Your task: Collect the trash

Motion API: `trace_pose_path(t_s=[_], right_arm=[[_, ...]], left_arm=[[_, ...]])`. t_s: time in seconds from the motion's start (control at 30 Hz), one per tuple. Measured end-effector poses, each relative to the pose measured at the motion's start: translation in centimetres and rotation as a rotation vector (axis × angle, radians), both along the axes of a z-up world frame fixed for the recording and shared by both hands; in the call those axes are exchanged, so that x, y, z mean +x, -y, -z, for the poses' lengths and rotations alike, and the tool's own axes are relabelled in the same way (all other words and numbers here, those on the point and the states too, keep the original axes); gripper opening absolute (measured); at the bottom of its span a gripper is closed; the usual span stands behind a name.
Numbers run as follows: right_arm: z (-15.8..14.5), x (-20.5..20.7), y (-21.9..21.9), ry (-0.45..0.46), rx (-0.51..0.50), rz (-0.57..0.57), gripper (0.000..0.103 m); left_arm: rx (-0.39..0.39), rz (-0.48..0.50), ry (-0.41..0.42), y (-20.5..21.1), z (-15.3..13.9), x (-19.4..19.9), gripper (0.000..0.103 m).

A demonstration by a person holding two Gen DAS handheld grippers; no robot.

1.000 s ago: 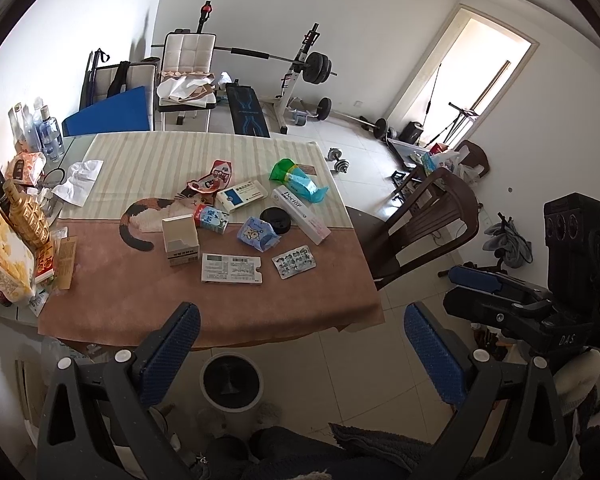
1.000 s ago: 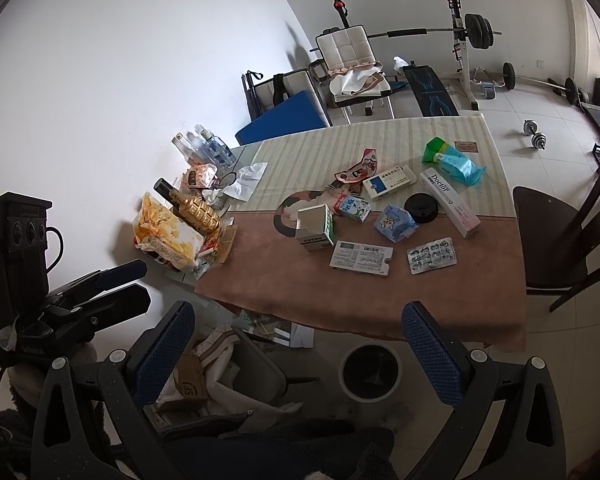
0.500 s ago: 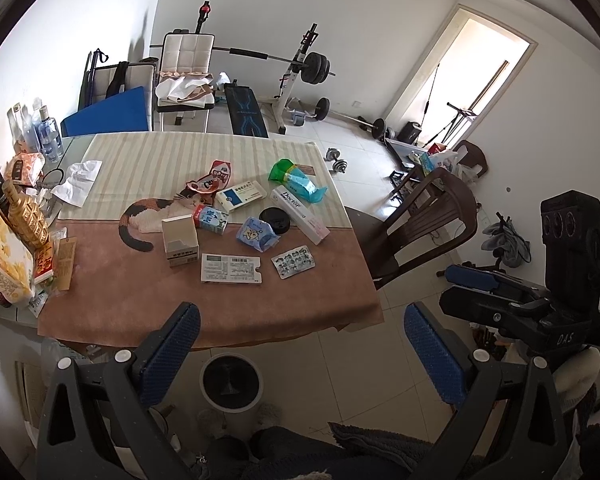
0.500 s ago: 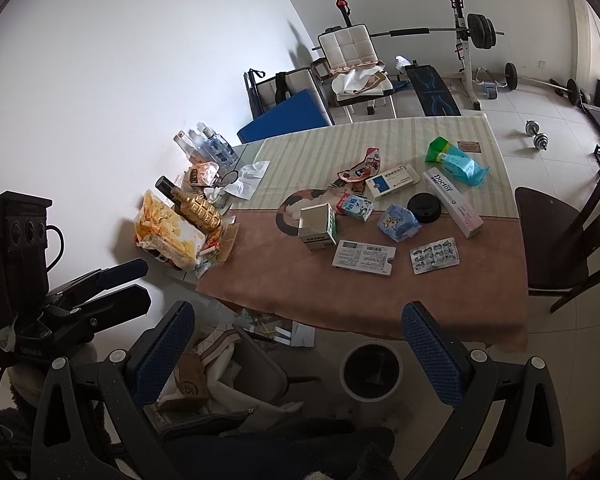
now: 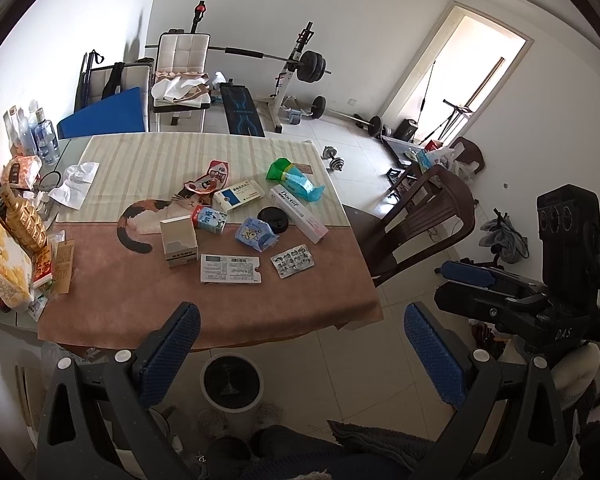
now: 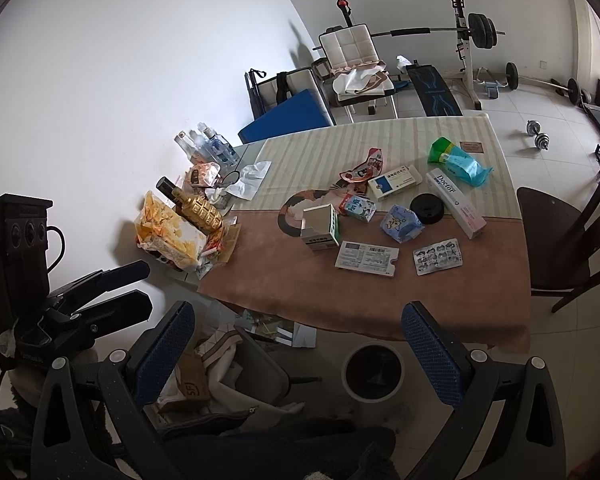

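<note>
Trash items lay in a cluster at mid-tabletop (image 5: pixel 220 312), none yet collected as far as the views showed. In the left wrist view the flat barcode card (image 5: pixel 230 269) sat nearest the front edge, w/ the blister pack (image 5: pixel 292 261) just beside it at 3 o'clock and the small open carton (image 5: pixel 178 241) at 10 o'clock. Beyond these: blue crumpled wrapper (image 5: pixel 256 234), black round lid (image 5: pixel 273 219), small milk carton (image 5: pixel 210 220), long "Doctor" box (image 5: pixel 299 214), blue-white medicine box (image 5: pixel 240 194), red snack wrapper (image 5: pixel 208 179) and green-blue pouch (image 5: pixel 294 176) at 12 to 1 o'clock of the card. A crumpled tissue (image 5: pixel 75 184) lay well apart at 10 o'clock.

The bin (image 5: pixel 232 386) stood on the floor under the front edge of the tabletop; dark inside, contents could not be told.

Left gripper (image 5: pixel 300 356) hung short of the tabletop, jaws spread wide, nothing between them. Right gripper (image 6: pixel 298 354) likewise: jaws spread, empty, above the floor near the bin (image 6: pixel 373 372).

Assessment: task at start, approx. nil done. All listed items remained on the tabletop. Snack bag (image 5: pixel 0 256) and gold bottle (image 5: pixel 24 220) at the 9 o'clock edge looked like kept goods, not trash; judgement only.
</note>
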State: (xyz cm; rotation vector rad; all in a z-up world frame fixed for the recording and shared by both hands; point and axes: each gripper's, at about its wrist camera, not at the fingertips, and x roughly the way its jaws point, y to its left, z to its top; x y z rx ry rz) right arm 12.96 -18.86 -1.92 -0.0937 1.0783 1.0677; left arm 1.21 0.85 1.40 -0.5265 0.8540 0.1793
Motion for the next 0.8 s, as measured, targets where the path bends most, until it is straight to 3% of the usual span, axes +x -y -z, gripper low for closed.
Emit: trace_pose_path(t_s=[0.17,0.33,0.5,0.8], right_arm=[[0.0,-0.2,-0.4,-0.009,0.009,0.017,0.103],[1.1,1.2,-0.6,-0.004,-0.007,0.153,0.103],[4.4,4.7,-1.8,0.109,-0.149,0.282,0.103],[15.3,19.4,-5.5,0.056,-0.356,0.288,0.103]], left_arm=[[0.036,-0.01,-0.02,-0.9,0.4,0.1,0.103],[0.282,-0.168,-0.136,-3.2,2.3,1.7,0.103],[0.416,-0.293,-0.255,-6.9,7.0,5.4,0.103],[0.336,-0.298,-0.484,-8.9,16.7,15.5,0.103]])
